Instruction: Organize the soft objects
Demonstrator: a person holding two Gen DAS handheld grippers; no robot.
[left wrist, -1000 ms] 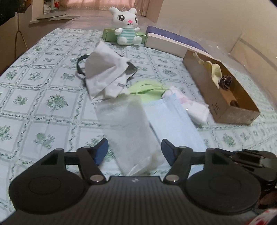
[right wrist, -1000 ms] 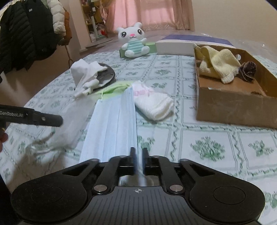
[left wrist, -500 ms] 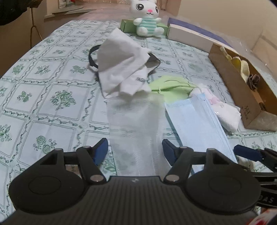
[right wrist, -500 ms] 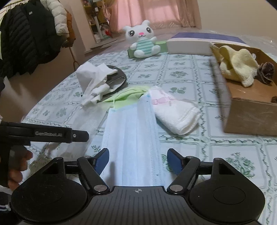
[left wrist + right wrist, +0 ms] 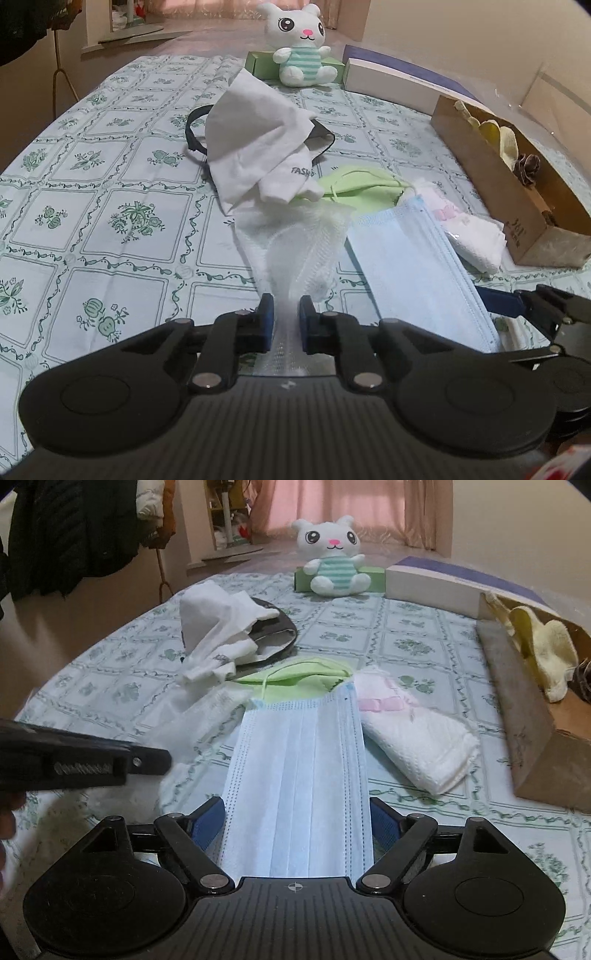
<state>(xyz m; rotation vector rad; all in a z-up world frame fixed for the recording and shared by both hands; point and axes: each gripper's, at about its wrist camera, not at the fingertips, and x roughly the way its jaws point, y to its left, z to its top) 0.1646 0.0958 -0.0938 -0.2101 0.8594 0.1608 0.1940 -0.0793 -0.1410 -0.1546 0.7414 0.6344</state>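
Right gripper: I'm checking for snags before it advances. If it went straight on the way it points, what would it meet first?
The right gripper, jaws opening, already straddles the blue face mask, so it would ride along that first. Beyond lies the green mask; depth there is unclear.

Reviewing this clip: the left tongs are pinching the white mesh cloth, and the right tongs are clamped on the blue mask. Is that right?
Not quite. The left tongs do pinch the mesh cloth, closing on it. But the right tongs are not clamped on the blue mask: the right wrist view shows their pads standing wide on either side of it, opening, with the mask lying loose between them.
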